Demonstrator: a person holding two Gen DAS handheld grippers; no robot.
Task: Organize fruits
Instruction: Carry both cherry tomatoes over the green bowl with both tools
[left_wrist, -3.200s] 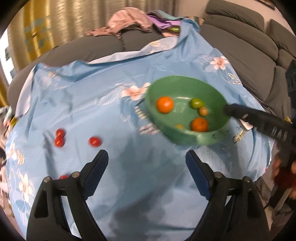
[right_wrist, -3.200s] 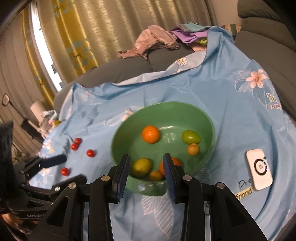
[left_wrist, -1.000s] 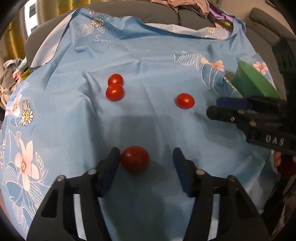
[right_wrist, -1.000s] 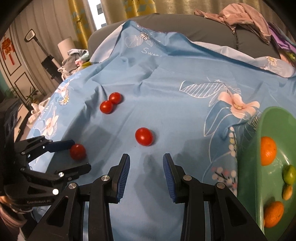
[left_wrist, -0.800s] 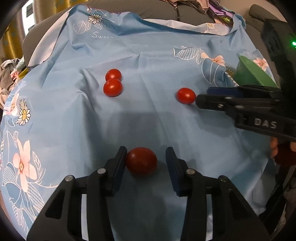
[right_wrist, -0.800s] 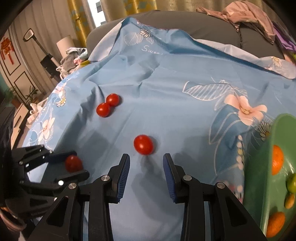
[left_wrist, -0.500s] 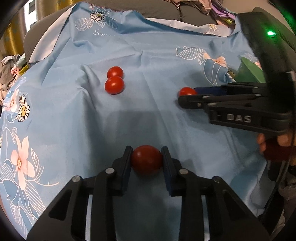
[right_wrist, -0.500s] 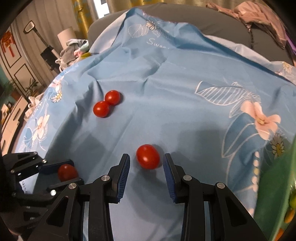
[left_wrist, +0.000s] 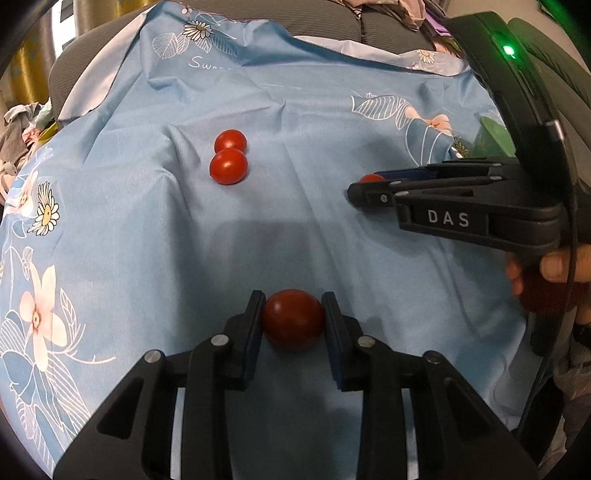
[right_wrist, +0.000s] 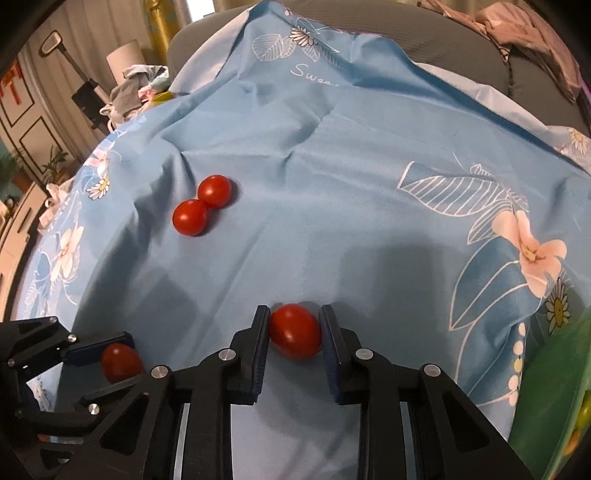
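Observation:
My left gripper (left_wrist: 292, 318) is shut on a red tomato (left_wrist: 293, 318) on the blue flowered cloth (left_wrist: 295, 110). It also shows in the right wrist view (right_wrist: 120, 360) at the lower left. My right gripper (right_wrist: 293, 330) has its fingers against both sides of a second red tomato (right_wrist: 294, 331) on the cloth. That tomato peeks out behind the right gripper in the left wrist view (left_wrist: 371, 178). Two more tomatoes (left_wrist: 228, 161) lie touching each other farther back, also seen in the right wrist view (right_wrist: 202, 209). The green bowl (right_wrist: 554, 406) is at the right edge.
The cloth covers a grey sofa (left_wrist: 369, 29). Clothes are piled on the sofa back (right_wrist: 517, 33). A lamp and clutter (right_wrist: 125, 77) stand off the left side.
My left gripper closed on the near tomato. My right gripper moved forward over the second tomato and its fingers came in against it. The bowl slid toward the right edge of view.

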